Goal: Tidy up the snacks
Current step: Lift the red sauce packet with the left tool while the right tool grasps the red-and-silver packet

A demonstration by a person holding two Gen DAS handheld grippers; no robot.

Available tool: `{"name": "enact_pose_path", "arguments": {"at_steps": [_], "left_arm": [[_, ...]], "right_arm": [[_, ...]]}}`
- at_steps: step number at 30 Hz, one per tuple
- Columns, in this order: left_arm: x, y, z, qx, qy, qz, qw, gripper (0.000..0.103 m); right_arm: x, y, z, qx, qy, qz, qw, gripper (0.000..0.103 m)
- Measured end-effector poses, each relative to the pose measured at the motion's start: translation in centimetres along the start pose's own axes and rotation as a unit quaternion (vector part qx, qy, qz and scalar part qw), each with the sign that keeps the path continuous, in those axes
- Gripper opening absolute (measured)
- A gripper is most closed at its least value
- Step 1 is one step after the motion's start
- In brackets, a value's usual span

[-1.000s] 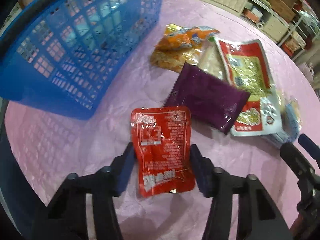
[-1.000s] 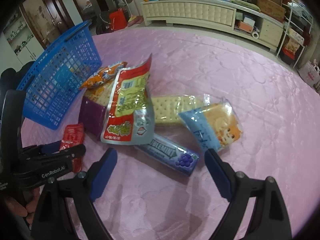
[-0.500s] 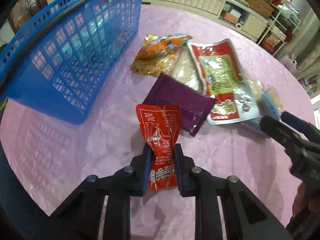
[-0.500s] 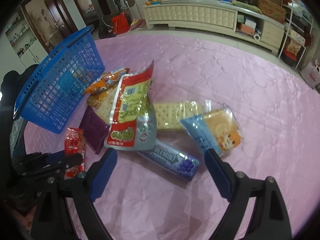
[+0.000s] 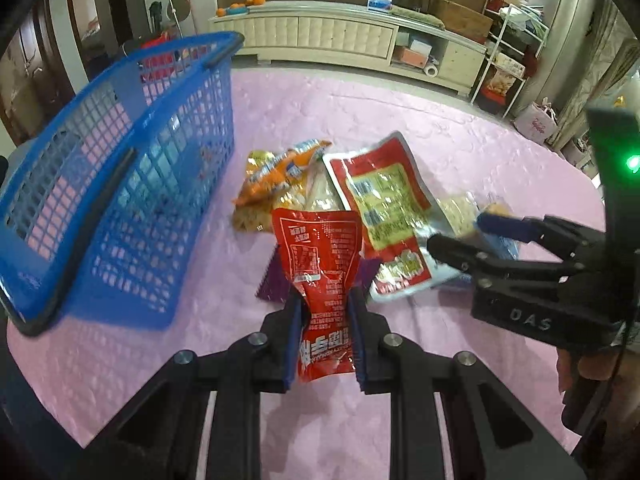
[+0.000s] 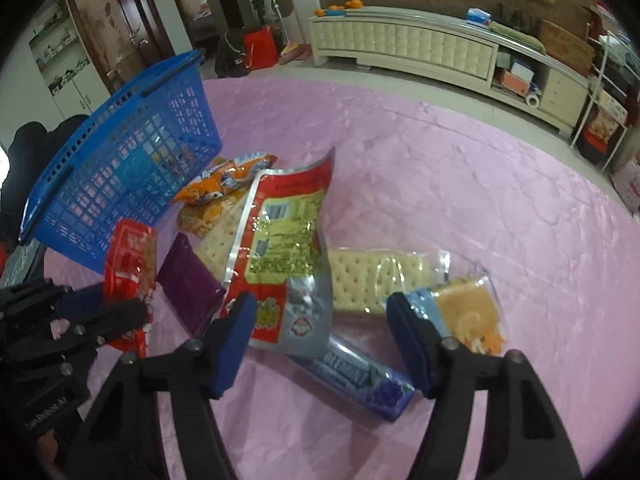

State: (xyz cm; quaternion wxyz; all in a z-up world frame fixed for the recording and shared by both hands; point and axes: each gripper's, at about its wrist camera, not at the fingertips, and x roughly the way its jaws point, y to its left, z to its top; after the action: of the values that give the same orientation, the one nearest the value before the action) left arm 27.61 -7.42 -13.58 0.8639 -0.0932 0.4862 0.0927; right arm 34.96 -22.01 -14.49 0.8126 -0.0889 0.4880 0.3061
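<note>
Red snack pouch is clamped in the left gripper, lifted off the pink tablecloth near the blue basket. Right gripper, jaws just closing, straddles the gum pack without pressing it.

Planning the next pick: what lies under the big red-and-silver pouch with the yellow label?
The red-and-silver pouch overlaps a cracker sleeve and one end of the blue gum pack. Another cracker packet peeks out beside the purple packet. Anything else beneath is hidden.
</note>
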Motion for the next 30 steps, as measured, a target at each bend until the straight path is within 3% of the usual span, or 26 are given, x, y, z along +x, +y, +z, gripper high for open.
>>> {"name": "enact_pose_path", "arguments": {"at_steps": [2,7,11,19,23,30], "left_arm": [[0.1,0.3,0.3,0.004,-0.003,-0.004,1.0000,0.020],[0.5,0.9,1.3,0.015,-0.004,-0.014,0.9998,0.020],[0.9,0.4,0.7,0.014,0.002,-0.025,0.9996,0.020],[0.2,0.2,-0.1,0.031,-0.009,-0.059,0.9977,0.020],[-0.7,0.2,-0.9,0.055,-0.012,-0.063,0.9964,0.020],[-3.2,0.7,-1.1,0.069,-0.035,-0.094,0.9926,0.020]], "right_arm": [[0.9,-0.2,0.3,0.006,0.015,0.008,1.000,0.042],[2.0,0.0,0.6,-0.002,0.023,0.009,1.000,0.037],[1.7,0.0,0.7,0.003,0.021,0.015,1.000,0.008],[-0.6,1.3,-0.1,0.012,-0.013,0.013,1.000,0.002],[-3.0,3.6,-1.3,0.014,-0.070,-0.012,0.997,0.002],[-5.3,4.8,-2.6,0.033,-0.059,-0.051,0.996,0.002]]}}
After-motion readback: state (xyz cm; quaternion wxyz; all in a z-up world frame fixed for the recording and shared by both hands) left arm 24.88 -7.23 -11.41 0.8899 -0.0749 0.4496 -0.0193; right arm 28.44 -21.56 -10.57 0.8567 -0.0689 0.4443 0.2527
